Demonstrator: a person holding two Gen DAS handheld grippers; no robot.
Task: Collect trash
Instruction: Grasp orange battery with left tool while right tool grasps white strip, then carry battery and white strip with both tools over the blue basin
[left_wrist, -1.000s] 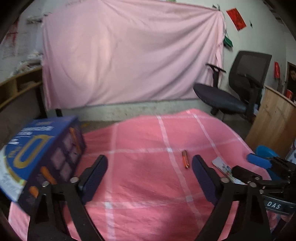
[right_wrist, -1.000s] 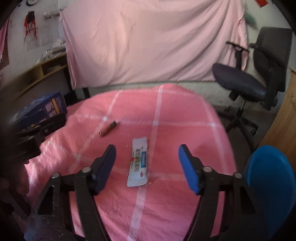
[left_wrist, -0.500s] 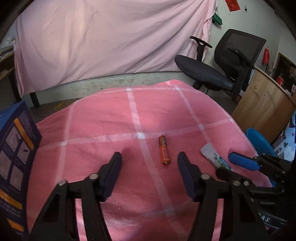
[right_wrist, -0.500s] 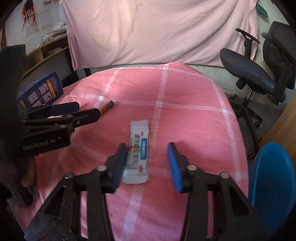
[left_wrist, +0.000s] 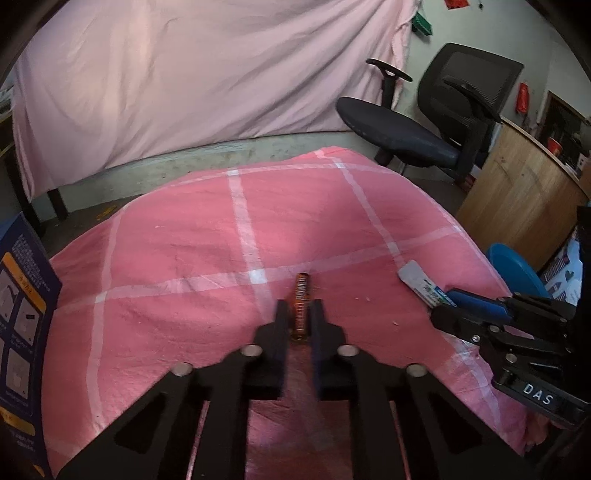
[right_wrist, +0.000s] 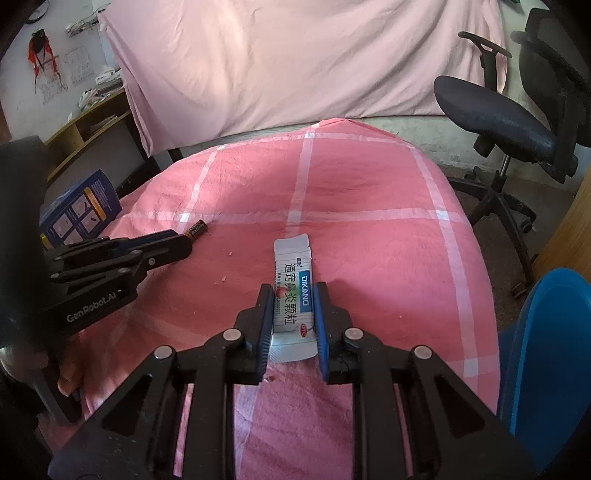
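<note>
An orange battery (left_wrist: 301, 301) lies on the pink checked cloth (left_wrist: 177, 254). My left gripper (left_wrist: 300, 314) is low on the cloth and shut on the battery's near half. The battery's tip also shows in the right wrist view (right_wrist: 196, 229). A white sachet with blue print (right_wrist: 291, 295) lies flat on the cloth. My right gripper (right_wrist: 291, 299) is shut on the sachet, with one finger at each long edge. The sachet also shows in the left wrist view (left_wrist: 421, 282).
A blue box (right_wrist: 79, 210) stands at the cloth's left edge. A blue bin (right_wrist: 550, 354) stands at the right, below the table edge. A black office chair (left_wrist: 428, 125) and a wooden counter (left_wrist: 517, 192) stand beyond, at the right.
Both grippers have moved down and forward and closed: the left around the battery, the right around the sachet. Both were open half a second ago.
</note>
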